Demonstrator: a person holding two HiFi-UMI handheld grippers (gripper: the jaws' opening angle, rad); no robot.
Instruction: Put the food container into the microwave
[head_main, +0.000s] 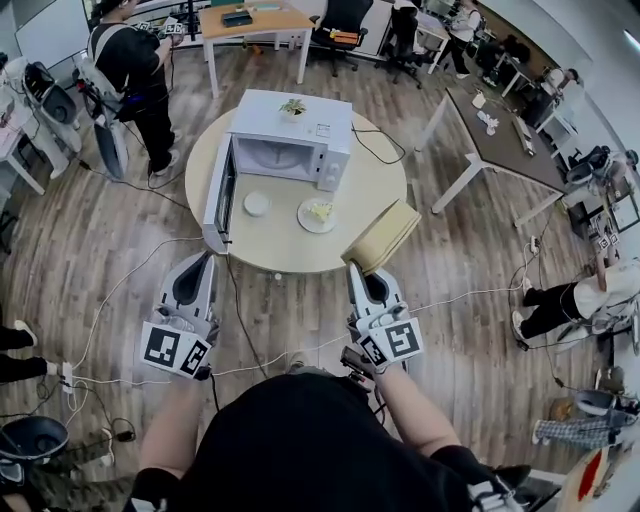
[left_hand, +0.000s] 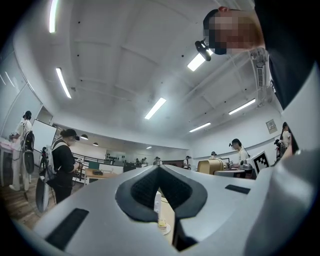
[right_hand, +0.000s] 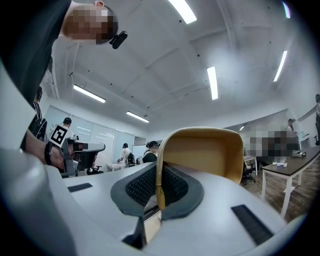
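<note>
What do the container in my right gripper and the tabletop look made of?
Container: probably thin moulded fibre or paperboard, matte tan. Its wall looks slim where the jaws pinch it and shows no shine.
Tabletop: likely laminate or painted board. It is an even, smooth cream with no visible grain.

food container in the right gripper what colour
The food container is tan, a yellowish brown; it shows best in the right gripper view.

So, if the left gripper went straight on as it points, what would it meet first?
Most likely the open microwave door, edge-on just ahead, though depth is unclear.
</note>
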